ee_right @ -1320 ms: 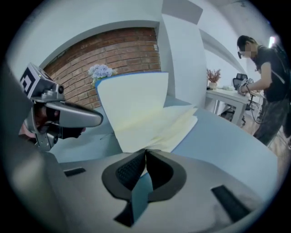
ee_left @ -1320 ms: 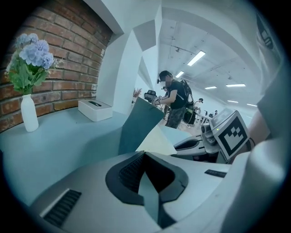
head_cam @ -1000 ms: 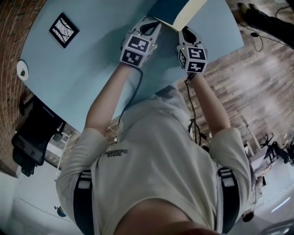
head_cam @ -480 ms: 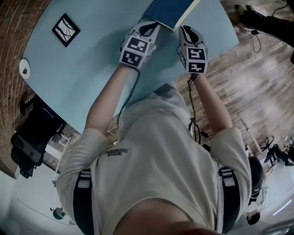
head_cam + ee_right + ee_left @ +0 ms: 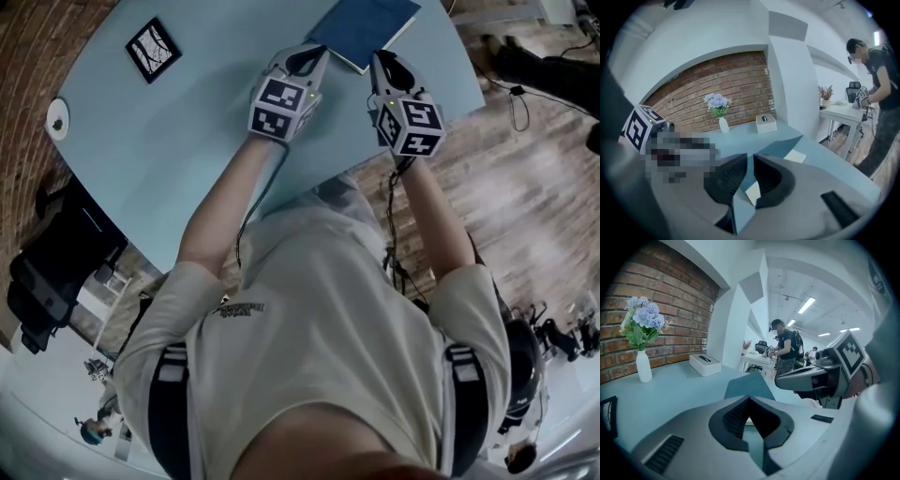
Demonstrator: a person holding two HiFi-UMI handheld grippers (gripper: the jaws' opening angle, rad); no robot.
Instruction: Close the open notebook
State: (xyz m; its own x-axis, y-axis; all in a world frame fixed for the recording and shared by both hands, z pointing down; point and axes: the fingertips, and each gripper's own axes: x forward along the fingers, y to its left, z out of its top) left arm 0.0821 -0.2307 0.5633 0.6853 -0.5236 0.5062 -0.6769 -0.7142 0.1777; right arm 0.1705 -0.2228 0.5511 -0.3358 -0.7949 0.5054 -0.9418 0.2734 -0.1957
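We see a closed dark blue notebook (image 5: 366, 26) lying flat on the far side of a big light blue table (image 5: 187, 141). A thin pale line of pages shows along its right edge.

The left gripper (image 5: 314, 54) is just near the notebook's near left corner. Its jaws are pressed together at the tips and have nothing between them. The right gripper (image 5: 380, 64) is just near the notebook's near right edge. Its jaws are a tiny bit apart, and only the table shows in the gap. Neither one holds the notebook.

The left marker cube (image 5: 281, 105) and the right marker cube (image 5: 412, 127) have black and white square patterns, not words.

To the left on the table sits a small black square picture (image 5: 153, 49) with white lines. Nearer the left edge is a small white round thing (image 5: 58, 119). By the red brick wall (image 5: 670, 310) we see a white vase with blue flowers (image 5: 643, 366) and a white box (image 5: 705, 364).

The person's pale shirt (image 5: 319, 309) has small dark print on the chest (image 5: 239, 309). It is too small for us to read.
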